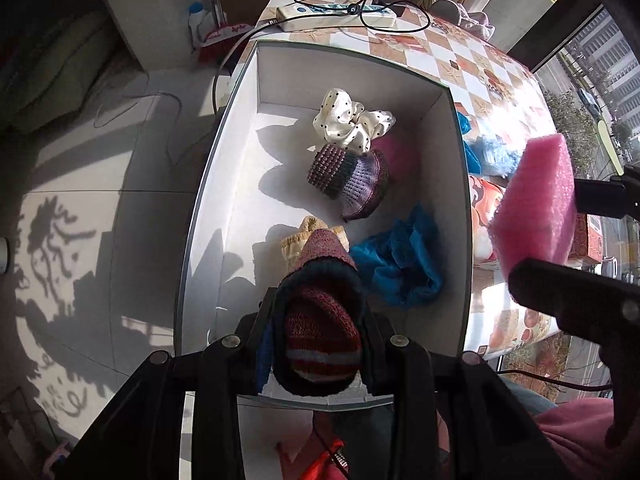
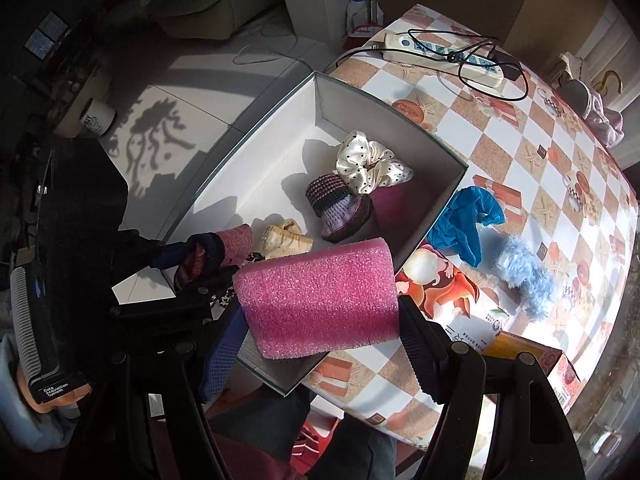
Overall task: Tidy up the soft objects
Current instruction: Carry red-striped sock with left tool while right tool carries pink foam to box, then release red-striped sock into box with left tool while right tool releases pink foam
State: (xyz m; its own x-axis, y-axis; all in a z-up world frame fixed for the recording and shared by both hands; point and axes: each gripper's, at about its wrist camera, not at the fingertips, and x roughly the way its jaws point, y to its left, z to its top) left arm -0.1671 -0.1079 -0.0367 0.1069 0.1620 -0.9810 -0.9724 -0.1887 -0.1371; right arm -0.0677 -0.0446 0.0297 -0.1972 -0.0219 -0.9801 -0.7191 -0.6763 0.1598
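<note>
- Tabletop (image 2: 536, 168): checkered cloth, orange and white squares with starfish prints. It carries everything listed below.
- Box (image 1: 224, 184): large, open, white inside, at the left edge of the tabletop. Part of its floor is in sun, the rest in shadow.
- Left tool (image 1: 320, 320): pointing steeply down over the near end of the box, clenched on a knitted sock (image 1: 320, 328), dark red with a white stripe and a dark blue cuff. The sock hangs between the jaws, above the box floor.
- Right tool (image 2: 320, 320): also pointing down, jaws clamped on either end of a pink foam block (image 2: 320, 300). The block sits over the near right wall of the box; whether it is inside the rim I cannot tell.
- Power strip (image 2: 444, 54): white, at the far end of the tabletop, black cable looped over it.
- Blue cloth (image 1: 400, 268): crumpled, inside the box against the right wall, near end.
- Second blue cloth (image 2: 468, 216): on the tabletop just right of the box.
- Fuzzy light blue scrunchie (image 2: 524, 280): on the tabletop, right of the second blue cloth, apart from it.
- White dotted scrunchie (image 1: 352, 120): inside the box, far end, resting on the knitted pieces.
- Knitted purple pieces (image 1: 348, 180): mid box, touching the white scrunchie.
- Cream knitted piece (image 1: 296, 236): box floor, just beyond the held sock.
</note>
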